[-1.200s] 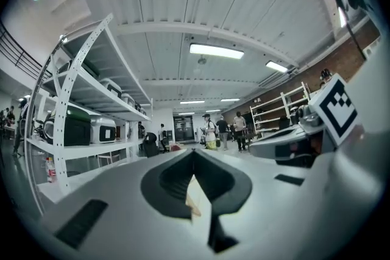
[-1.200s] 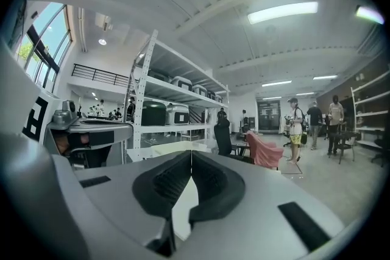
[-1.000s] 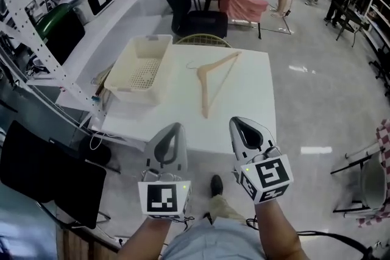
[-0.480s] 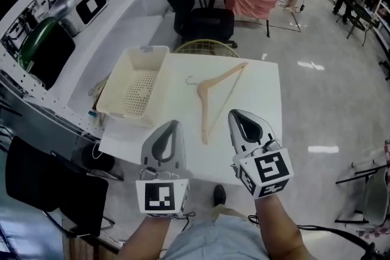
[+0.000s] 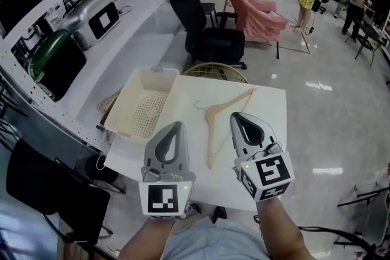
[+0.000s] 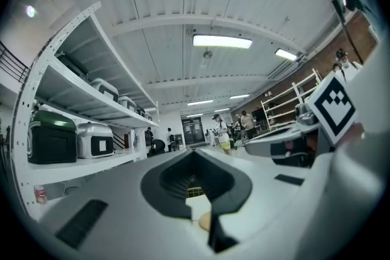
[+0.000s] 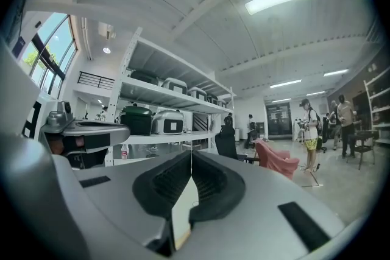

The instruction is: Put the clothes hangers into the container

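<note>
Standing at the near edge of the white table (image 5: 268, 131), the person is holding both tools level and empty. The left gripper (image 5: 172, 131) is showing its jaws pressed together at the tip with nothing caught between them. The right gripper (image 5: 242, 122) is showing the same, its pads meeting along one line and gripping no part of a hanger. The task is looking barely begun. The one wooden hanger (image 5: 210, 140) in sight is lying flat on the tabletop between the two grippers as the head view shows them, with its hook pointing away from the person and toward the container. The cream container (image 5: 159, 71) is sitting at the table's left side, just beside the hanger. Its perforated floor is looking bare, though its near wall is hiding a strip of that floor, so I am judging it empty rather than seeing it so. Everything is therefore remaining to do: opening a gripper, closing it on the hanger, lifting it across and lowering it inside the container. No second hanger is showing anywhere on the table.
</note>
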{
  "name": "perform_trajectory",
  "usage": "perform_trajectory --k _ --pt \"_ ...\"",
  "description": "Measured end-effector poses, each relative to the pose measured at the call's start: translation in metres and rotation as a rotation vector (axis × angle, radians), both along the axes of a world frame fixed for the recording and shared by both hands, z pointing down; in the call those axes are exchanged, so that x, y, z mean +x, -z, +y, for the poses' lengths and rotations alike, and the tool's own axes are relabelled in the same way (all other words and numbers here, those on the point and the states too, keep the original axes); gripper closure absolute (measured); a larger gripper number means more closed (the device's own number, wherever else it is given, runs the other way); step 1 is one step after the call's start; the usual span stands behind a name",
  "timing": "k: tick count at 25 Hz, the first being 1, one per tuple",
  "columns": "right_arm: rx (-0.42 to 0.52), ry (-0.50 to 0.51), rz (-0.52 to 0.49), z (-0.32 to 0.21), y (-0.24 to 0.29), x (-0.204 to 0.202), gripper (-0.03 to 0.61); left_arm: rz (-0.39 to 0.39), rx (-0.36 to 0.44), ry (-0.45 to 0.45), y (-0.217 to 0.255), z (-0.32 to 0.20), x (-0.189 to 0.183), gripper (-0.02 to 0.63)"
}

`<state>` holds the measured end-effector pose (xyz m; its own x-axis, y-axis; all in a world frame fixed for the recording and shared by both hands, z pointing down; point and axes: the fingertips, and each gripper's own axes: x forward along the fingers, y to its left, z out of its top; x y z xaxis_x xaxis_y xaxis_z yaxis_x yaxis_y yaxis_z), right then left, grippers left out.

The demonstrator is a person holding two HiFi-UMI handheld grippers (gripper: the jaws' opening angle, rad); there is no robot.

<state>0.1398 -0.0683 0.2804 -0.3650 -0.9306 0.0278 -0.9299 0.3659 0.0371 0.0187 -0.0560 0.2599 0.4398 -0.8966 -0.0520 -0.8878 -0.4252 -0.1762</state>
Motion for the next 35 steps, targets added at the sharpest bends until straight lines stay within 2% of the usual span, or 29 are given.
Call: perform_trajectory --k 7,16,24,29,34,35 --pt "-0.021 -0.022 0.013 -0.035 -0.010 -0.004 0.566 0.011 -0.007 -0.004 -0.006 -0.037 -0.007 0.602" --pt "-0.108 -0.096 0.022 -0.102 -0.047 -0.009 0.566 0.019 -0.058 -0.080 -0.025 -0.108 -0.012 0.602" --pt "-0.274 -0.148 0.033 -0.141 -0.112 -0.005 0.566 0.037 -0.132 -0.153 -0.049 -0.149 -0.002 0.603" --pt "-0.431 -0.170 0.030 -0.152 -0.175 -0.007 0.566 0.034 -0.214 -0.192 -0.076 -0.167 0.003 0.602" --pt "-0.575 -0.172 0.016 -0.162 -0.239 -0.013 0.563 0.044 -0.253 -0.217 -0.098 -0.189 0.006 0.601" --pt "-0.604 -0.175 0.014 -0.162 -0.250 -0.014 0.519 0.048 -0.269 -0.221 -0.102 -0.192 0.006 0.602"
